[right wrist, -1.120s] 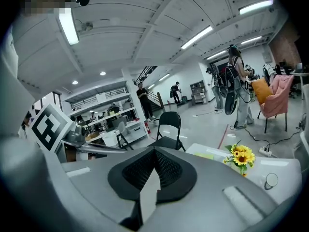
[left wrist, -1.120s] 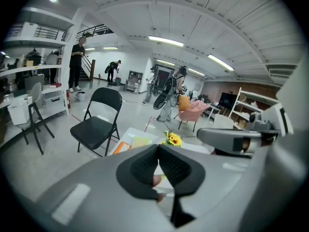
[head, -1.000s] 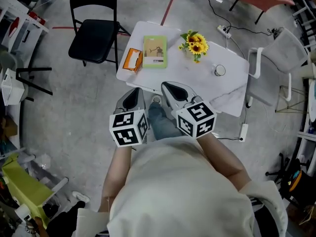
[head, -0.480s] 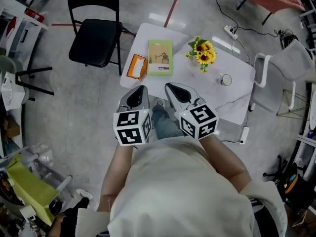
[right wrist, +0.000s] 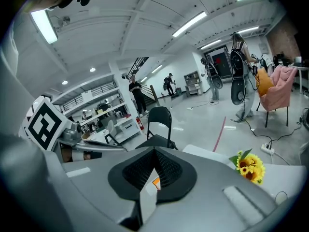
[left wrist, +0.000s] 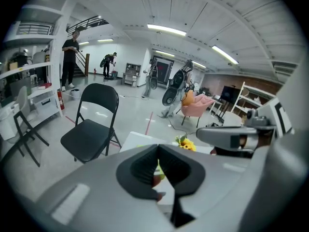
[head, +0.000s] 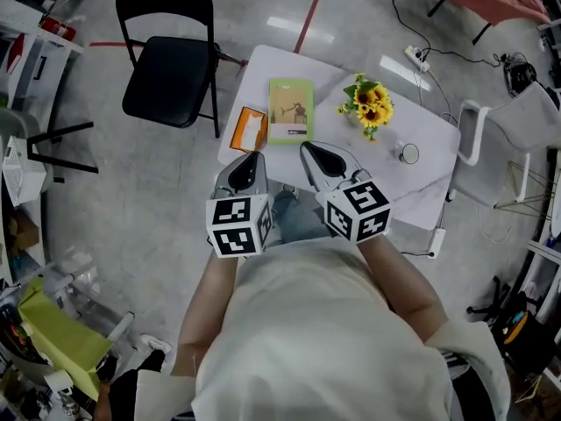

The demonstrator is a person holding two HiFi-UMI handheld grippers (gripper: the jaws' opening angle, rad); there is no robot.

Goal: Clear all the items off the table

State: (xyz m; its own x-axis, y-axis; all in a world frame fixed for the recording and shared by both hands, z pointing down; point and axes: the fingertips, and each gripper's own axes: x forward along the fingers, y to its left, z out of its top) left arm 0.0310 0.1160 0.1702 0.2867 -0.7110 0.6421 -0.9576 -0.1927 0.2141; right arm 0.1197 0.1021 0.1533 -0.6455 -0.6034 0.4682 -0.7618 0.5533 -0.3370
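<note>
Your left tongs and right tongs are both pinched together, nothing in them, near the desk's closest edge. On the desk sit a book, an orange box, sunflowers and a cup.

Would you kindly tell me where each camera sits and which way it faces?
Head view: on the person's head, looking steeply down at the white table; torso, forearms, left gripper, right gripper show.
Left gripper view: on that gripper, along its shut jaws toward the black chair.
Right gripper view: likewise, shut jaws toward the sunflowers.
Shared by all: chair, sunflowers.
</note>
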